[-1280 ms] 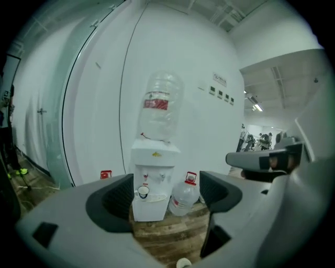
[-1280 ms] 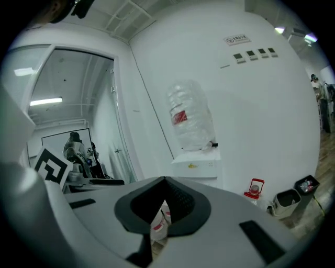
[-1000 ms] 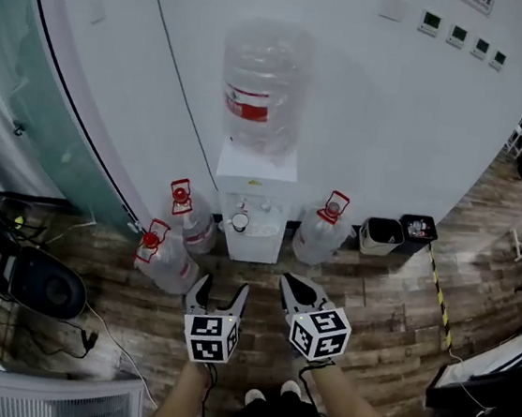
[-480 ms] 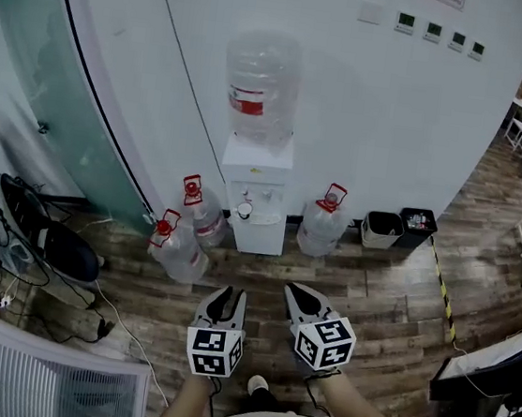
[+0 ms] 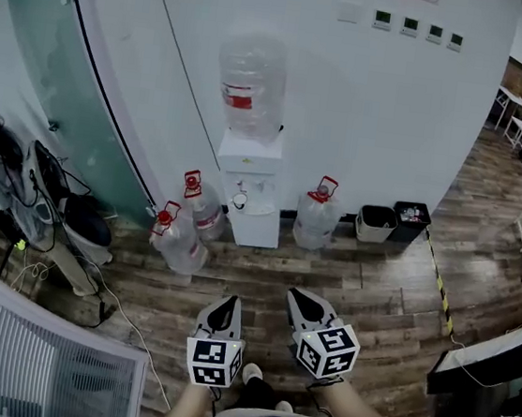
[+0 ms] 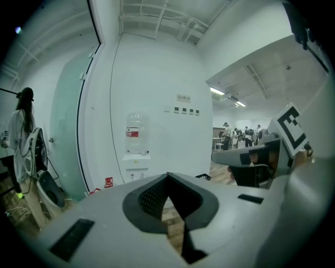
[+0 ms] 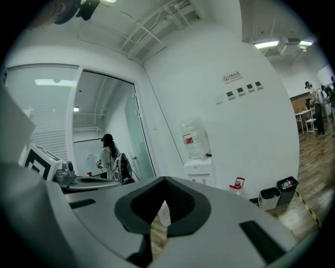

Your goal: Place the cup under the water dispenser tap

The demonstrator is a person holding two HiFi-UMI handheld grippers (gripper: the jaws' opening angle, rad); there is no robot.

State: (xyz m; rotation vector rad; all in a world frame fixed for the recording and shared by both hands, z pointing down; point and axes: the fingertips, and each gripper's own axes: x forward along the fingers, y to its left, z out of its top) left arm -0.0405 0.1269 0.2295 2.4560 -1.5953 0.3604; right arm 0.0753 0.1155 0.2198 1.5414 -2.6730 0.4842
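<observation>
White dispenser (image 5: 248, 197) farther; left gripper (image 5: 228, 303) closed

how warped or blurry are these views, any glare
Head view: strong fisheye, wall and floorboards bow around the water dispenser; evenly lit, sharp. Left gripper view: dark round vignette, the shut left tongs loom large and soft. Right gripper view: same vignette, ceiling light strip blown out top right.
</observation>
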